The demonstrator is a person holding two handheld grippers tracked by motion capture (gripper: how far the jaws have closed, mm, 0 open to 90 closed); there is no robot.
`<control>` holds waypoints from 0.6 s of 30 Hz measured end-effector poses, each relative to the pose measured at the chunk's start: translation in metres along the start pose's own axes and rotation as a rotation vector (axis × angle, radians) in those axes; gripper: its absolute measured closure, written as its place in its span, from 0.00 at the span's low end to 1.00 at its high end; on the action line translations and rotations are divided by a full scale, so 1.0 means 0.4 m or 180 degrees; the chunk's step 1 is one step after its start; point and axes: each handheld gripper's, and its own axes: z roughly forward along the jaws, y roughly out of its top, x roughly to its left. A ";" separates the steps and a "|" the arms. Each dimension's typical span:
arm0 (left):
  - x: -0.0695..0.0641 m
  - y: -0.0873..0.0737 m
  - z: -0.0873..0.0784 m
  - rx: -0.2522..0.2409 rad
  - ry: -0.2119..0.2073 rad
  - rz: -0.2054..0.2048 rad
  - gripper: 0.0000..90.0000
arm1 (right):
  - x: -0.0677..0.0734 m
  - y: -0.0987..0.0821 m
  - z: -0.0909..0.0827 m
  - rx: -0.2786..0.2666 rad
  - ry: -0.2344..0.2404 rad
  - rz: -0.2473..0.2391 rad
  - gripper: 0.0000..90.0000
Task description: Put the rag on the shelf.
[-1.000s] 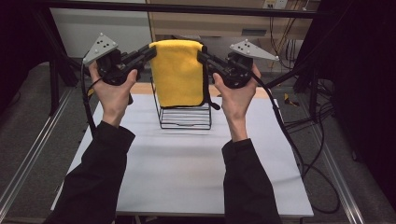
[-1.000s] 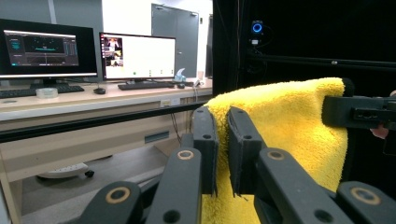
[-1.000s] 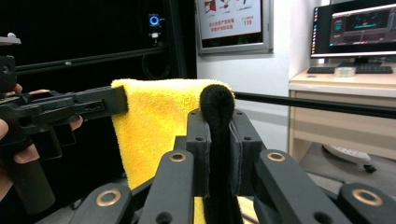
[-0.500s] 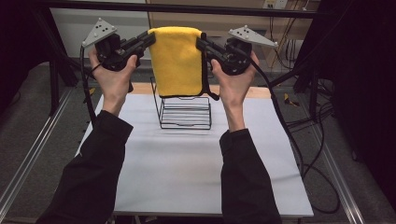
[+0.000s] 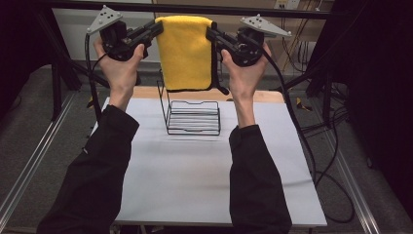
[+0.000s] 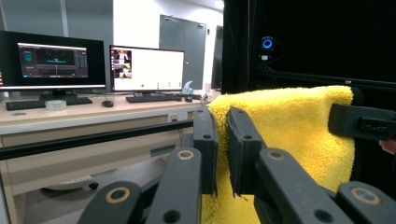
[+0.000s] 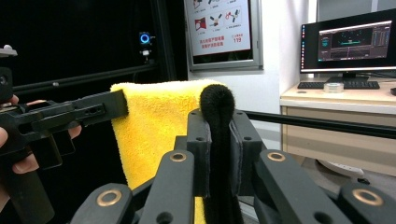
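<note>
From the high view, the left tool (image 5: 155, 30) and right tool (image 5: 213, 34) are holding the yellow towel (image 5: 187, 53) folded, aloft over the wire rack (image 5: 193, 117) on the bench (image 5: 195, 185). In the left gripper view, the jaws are pinching the towel's edge. In the right gripper view, they are clamping its dark trim; draping it on the rack likely remains.
</note>
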 end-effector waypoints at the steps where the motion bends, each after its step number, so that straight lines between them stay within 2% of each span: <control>1: 0.002 0.003 0.002 -0.0002 0.0005 0.0017 0.92 | -0.002 0.002 0.003 0.0002 -0.0001 0.0002 0.90; 10: 0.018 0.026 0.018 -0.0043 0.0025 -0.0011 0.92 | -0.009 0.027 0.023 -0.0043 -0.0013 -0.0046 0.90; 18: 0.023 0.044 0.045 -0.0013 0.0079 0.0102 0.92 | -0.028 0.040 0.043 -0.0045 -0.0056 -0.0075 0.90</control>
